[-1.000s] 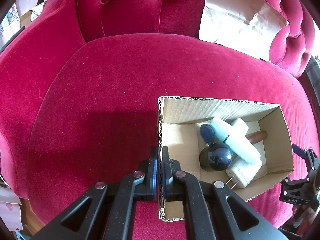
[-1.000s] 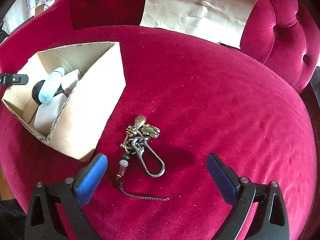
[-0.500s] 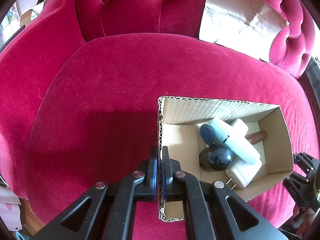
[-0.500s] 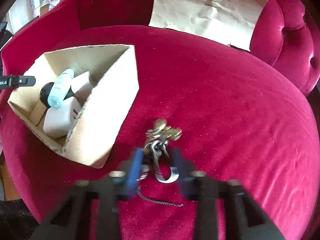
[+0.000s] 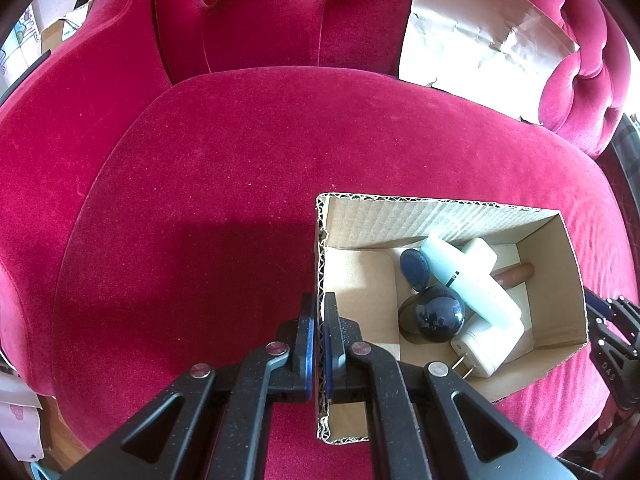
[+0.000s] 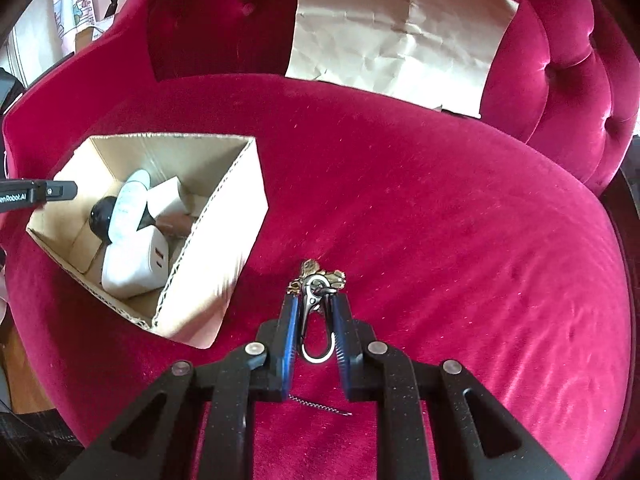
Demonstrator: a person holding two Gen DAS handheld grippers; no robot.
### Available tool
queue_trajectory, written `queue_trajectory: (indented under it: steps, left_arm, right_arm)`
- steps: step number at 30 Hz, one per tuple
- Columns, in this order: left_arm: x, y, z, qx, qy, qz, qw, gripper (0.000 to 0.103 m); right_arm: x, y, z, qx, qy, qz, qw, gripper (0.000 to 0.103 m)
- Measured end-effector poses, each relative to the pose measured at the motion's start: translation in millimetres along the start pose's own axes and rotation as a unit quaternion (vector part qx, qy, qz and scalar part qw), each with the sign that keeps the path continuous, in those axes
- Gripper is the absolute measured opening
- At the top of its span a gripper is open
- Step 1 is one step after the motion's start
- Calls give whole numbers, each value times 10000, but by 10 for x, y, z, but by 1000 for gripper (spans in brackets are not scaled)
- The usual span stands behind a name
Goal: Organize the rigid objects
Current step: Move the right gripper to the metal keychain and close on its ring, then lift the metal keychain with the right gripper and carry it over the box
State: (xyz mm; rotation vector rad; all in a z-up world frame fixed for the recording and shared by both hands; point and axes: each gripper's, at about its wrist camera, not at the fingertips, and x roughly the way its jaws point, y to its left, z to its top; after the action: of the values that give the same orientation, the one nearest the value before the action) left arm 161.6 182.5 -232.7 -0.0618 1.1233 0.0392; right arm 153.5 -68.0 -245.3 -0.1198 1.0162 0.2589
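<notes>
While the left tongs [image 5: 319, 344] stay pressed together on the near wall of the cardboard box [image 5: 400, 216], pinning it to the red seat [image 5: 200, 208], the right tongs [image 6: 315, 320] pinch the keyring [image 6: 316, 308] by its silver clip. Its brass keys poke out just past their tips, and a thin chain [image 6: 320, 405] trails on the velvet beneath them. The box sits to the left of the right tongs, its open top facing up. To do the carry well, I would lift until the chain hangs clear, move left over the box rim, then let go above the bare floor on the near-left side, away from the charger [image 6: 132, 268], bottle [image 6: 126, 204] and dark ball [image 5: 436, 316].
</notes>
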Motion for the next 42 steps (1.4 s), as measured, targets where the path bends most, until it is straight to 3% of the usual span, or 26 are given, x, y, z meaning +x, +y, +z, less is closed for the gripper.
queue_trajectory:
  steps: [4, 5, 6, 15, 42]
  left_arm:
    - [0, 1, 1, 2, 1, 8, 10000, 3]
    - [0, 2, 2, 1, 1, 9, 10000, 3]
    - [0, -1, 2, 3, 1, 8, 10000, 3]
    - [-3, -4, 5, 5, -9, 20, 10000, 3]
    - [-5, -10, 3, -17, -11, 7, 10000, 3]
  right_arm:
    - [-100, 6, -13, 20, -89, -21, 10000, 16]
    - [-123, -10, -8, 31, -132, -26, 9999, 3]
    - [-142, -30, -1, 49, -152, -50, 9999, 3]
    - [-157, -85, -32, -7, -251, -197, 9995, 2]
    - [-785, -144, 257, 195, -1066, -442, 9931, 2]
